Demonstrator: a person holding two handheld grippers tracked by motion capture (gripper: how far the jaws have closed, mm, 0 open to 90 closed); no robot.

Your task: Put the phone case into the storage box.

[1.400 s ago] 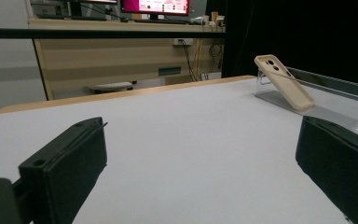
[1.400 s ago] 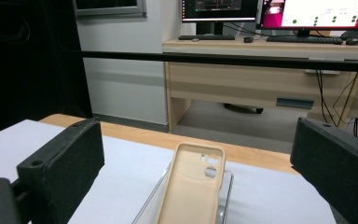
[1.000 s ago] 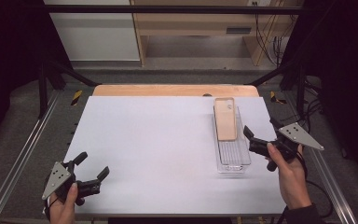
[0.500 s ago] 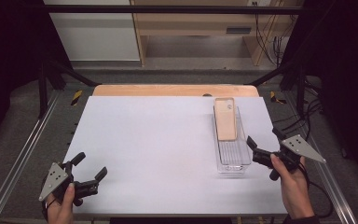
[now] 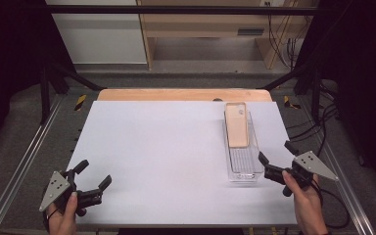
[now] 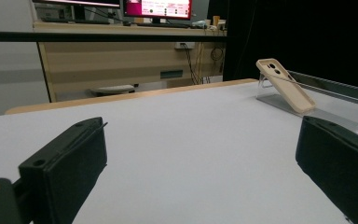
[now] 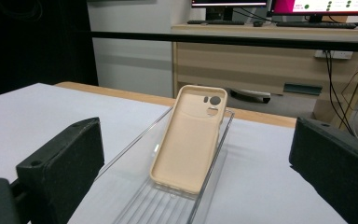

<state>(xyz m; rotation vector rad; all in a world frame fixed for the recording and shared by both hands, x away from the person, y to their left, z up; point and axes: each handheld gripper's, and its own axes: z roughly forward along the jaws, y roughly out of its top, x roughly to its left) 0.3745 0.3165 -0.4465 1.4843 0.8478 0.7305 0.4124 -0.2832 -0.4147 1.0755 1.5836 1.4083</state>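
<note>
A beige phone case (image 5: 237,124) (image 7: 190,140) (image 6: 285,85) leans tilted inside a clear plastic tray (image 5: 242,159) (image 7: 168,200) on the right half of the white table (image 5: 166,147); its upper end rests on the tray's far rim. My right gripper (image 5: 277,157) (image 7: 196,154) stands open just right of the tray's near end, with nothing between its jaws. My left gripper (image 5: 94,174) (image 6: 200,154) is open too, low over the table's near left corner, far from the tray.
A wooden strip (image 5: 183,94) runs along the table's far edge. Metal rails (image 5: 27,152) flank the table on both sides. Cables (image 5: 318,127) hang at the right. A desk with monitors (image 7: 279,7) stands beyond.
My right gripper has drawn back toward the near edge, from beside the tray's middle to its near end. The left gripper has slid slightly nearer too. Both stay open.
</note>
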